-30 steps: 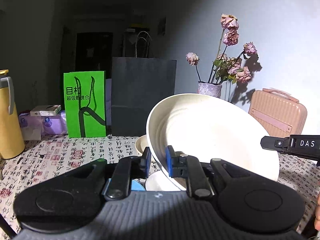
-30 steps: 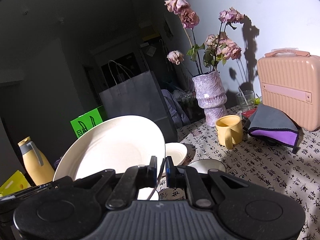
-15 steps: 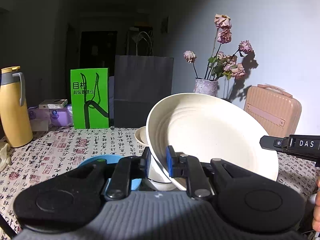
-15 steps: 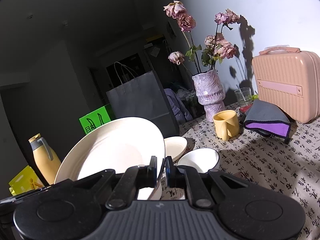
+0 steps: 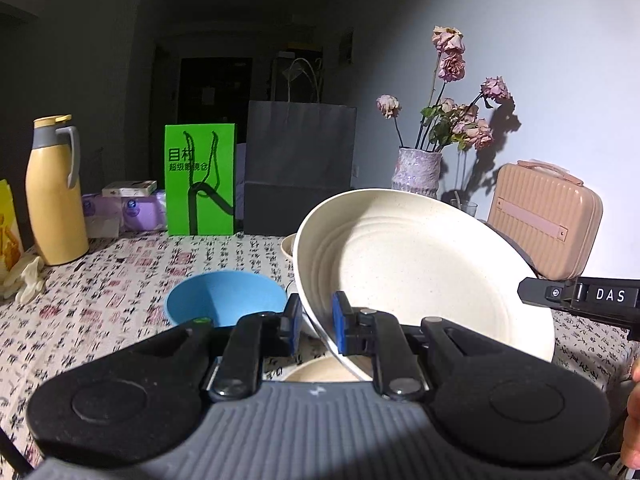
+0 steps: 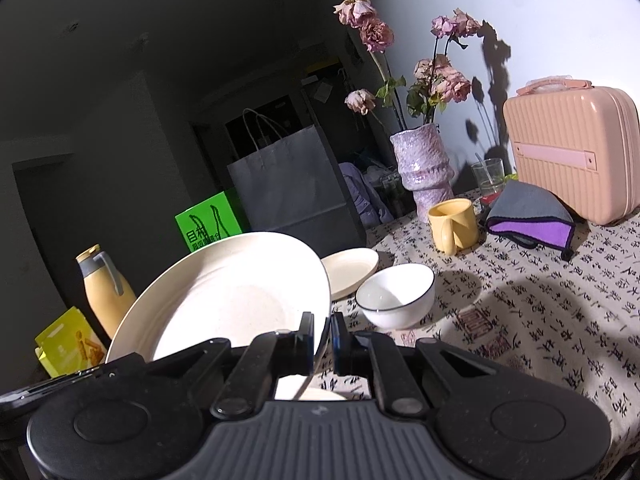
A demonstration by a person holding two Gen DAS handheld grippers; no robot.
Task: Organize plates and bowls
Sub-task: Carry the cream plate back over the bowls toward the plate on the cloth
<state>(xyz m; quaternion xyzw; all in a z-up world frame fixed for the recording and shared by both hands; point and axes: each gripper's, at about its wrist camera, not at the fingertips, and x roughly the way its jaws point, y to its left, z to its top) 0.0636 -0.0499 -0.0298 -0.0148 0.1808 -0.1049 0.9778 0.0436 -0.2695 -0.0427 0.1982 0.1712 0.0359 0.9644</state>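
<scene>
the big cream plate [image 5: 420,280] is up in the air above the table [image 5: 100,300], tipped on a slant, and both grippers have it; the left gripper [image 5: 316,326] has its jaws nearly closed, pinching the plate's rim on the left side; the right gripper [image 6: 322,338] has its jaws squeezed tight on the rim at the other side, with the thin edge of the plate between its blue pads [image 6: 338,336]; the tip of the right tool, with letters on it, pokes in at the right of the left camera's view, and a bit of a person's hand [image 5: 632,412] shows at that edge; under the held plate there is another cream dish [image 5: 320,372] on the table, only partly seen; a blue bowl [image 5: 224,300] sits on the table to the left of it; a white bowl [image 6: 396,294] with a dark rim sits to the right, and a small cream plate [image 6: 350,266] lies just behind that bowl; further back a yellow mug [image 6: 454,224] stands near a purple vase [image 6: 424,172] full of dried pink roses [image 6: 444,76]; a grey and purple cloth [image 6: 528,220] lies by a pink case [image 6: 572,156]; a yellow jug [image 5: 54,192], a green bag [image 5: 200,184] and a dark paper bag [image 5: 300,168] stand at the back.
</scene>
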